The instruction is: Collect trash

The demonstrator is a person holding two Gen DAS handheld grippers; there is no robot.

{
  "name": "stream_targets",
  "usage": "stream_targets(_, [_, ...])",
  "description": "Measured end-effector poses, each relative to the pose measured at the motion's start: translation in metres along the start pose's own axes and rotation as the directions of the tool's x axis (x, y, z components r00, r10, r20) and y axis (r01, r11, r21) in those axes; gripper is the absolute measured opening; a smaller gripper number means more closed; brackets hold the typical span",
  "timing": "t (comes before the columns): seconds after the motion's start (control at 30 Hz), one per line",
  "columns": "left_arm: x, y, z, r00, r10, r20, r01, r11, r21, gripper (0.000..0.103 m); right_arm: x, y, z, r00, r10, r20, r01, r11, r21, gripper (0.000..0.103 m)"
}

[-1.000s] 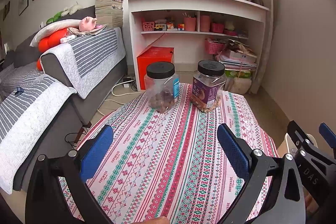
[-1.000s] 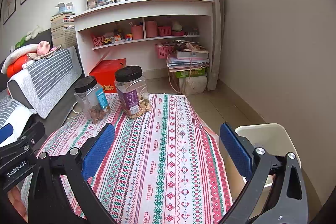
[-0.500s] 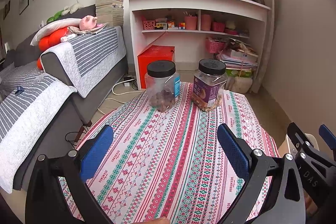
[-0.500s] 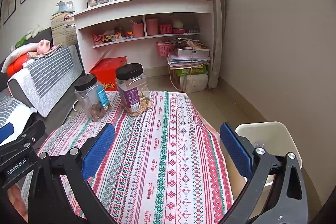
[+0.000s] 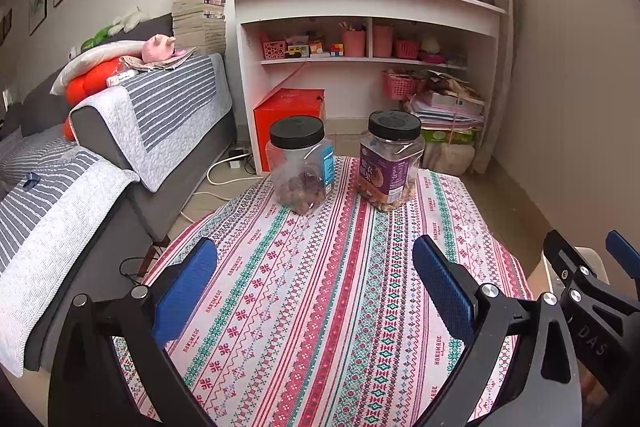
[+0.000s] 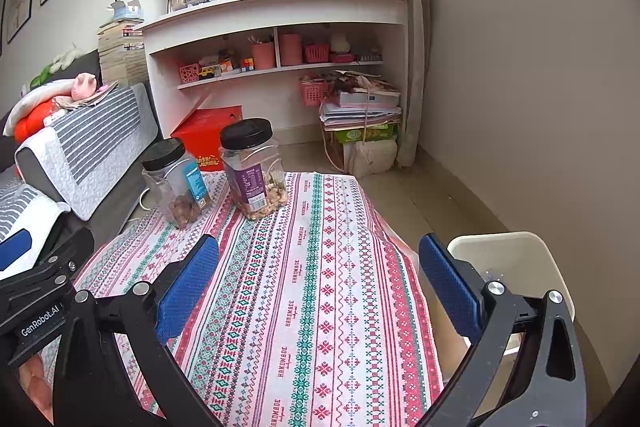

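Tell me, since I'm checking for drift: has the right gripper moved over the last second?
Yes, slightly. In its own view the purple-label jar and white bin have slid down and right against the frame, so the right gripper has drifted a little.

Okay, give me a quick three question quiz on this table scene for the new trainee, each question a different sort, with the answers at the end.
1. True or false: the left gripper and right gripper are both open and hold nothing.
2. Multiple choice: the cream bin stands A) on the tablecloth, B) on the floor off the table's right edge, C) on the sofa.
3. Fill in: the purple-label jar and blue-label jar both have ____ lids.

Key: 1 true; 2 B; 3 black.
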State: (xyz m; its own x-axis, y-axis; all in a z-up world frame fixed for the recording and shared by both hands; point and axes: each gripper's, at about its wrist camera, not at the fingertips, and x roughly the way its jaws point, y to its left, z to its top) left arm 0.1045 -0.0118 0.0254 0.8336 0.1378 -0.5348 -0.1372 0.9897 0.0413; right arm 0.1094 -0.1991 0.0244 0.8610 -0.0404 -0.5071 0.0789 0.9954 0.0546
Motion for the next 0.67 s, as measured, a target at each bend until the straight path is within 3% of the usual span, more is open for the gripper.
stream_targets(0.67, [0.0028, -0.0064, 0.0011, 1.000, -0.016, -0.027, 0.015, 1.000, -0.009, 0.096, 0.0016, -0.0080, 0.0004, 1.000, -0.021, -0.004, 0.021, 1.000, -0.006, 0.096])
